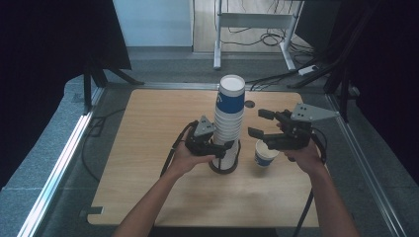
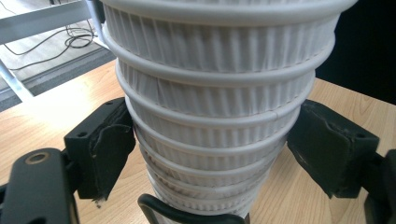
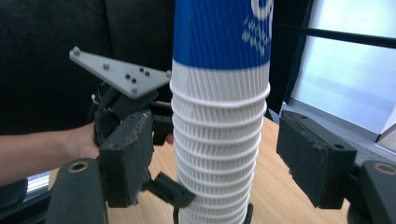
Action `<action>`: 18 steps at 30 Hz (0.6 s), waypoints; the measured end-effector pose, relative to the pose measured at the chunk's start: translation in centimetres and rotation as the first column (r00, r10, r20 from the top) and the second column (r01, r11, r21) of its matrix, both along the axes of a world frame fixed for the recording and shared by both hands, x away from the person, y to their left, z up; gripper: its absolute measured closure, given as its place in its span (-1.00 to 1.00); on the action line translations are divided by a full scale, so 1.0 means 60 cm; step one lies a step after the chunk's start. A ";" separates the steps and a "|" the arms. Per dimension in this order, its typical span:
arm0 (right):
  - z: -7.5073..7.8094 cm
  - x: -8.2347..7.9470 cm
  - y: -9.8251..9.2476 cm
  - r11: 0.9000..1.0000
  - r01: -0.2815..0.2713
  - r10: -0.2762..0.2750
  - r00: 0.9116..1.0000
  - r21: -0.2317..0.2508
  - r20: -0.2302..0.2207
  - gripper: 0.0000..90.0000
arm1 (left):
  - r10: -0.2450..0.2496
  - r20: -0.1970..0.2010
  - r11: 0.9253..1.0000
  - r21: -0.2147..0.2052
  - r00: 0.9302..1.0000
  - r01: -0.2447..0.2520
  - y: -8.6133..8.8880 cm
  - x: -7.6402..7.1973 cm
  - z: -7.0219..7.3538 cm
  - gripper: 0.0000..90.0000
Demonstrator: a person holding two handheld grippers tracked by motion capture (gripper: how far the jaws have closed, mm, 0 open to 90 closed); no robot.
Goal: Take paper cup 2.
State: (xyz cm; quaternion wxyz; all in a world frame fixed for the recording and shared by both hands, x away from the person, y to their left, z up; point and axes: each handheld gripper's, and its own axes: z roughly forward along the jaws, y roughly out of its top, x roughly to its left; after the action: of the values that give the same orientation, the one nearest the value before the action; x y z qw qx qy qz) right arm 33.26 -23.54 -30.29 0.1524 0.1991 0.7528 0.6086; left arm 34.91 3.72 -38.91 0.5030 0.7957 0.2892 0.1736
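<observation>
Your table (image 1: 148,187) carries a tall stack of cups (image 1: 229,126) near its middle, standing in a dark ring holder (image 1: 225,169). Just to the right of it, one single cup (image 1: 265,153) stands upright on the wood, apart from the stack. From that I judge the work to be pulling cups off the stack one at a time: one cup is out and set down, and many are left, so you are early in the job.

Your left gripper (image 1: 215,146) sits low on the stack. In the left gripper view its two pads hug the ribbed lower rims (image 2: 210,154) from both sides, the left pad (image 2: 112,144) touching the paper and the right pad against the rims at the far side. So it is narrowed onto the stack and steadies it near the base.

Your right gripper (image 1: 261,123) hangs to the right of the stack, above the single cup and holding nothing. Its jaws stand wide. In the right gripper view the stack (image 3: 219,121) rises between the two pads with clear gaps on either side, the blue band of the top cup (image 3: 219,32) above the level of the jaws. The next cup looks to be that top one, so the right gripper would need to line up higher before closing.

The single cup is below your right gripper, not between its jaws.
</observation>
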 end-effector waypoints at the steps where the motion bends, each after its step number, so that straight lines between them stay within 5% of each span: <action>1: 0.005 0.002 0.001 1.000 -0.004 0.004 1.000 -0.003 0.002 -0.40 | 0.000 0.001 1.000 -0.002 1.000 0.000 0.000 0.000 0.000 -0.64; 18: 0.061 0.032 0.026 0.999 -0.040 0.040 0.999 0.000 0.002 -0.46 | -0.001 0.005 1.000 0.003 1.000 0.001 0.000 -0.001 0.000 -0.64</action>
State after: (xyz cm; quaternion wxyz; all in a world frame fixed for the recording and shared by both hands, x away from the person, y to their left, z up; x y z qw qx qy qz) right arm 35.16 -21.98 -26.65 0.1409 0.1835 0.7566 0.6115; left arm 34.87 3.71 -38.92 0.5025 0.7961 0.2875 0.1759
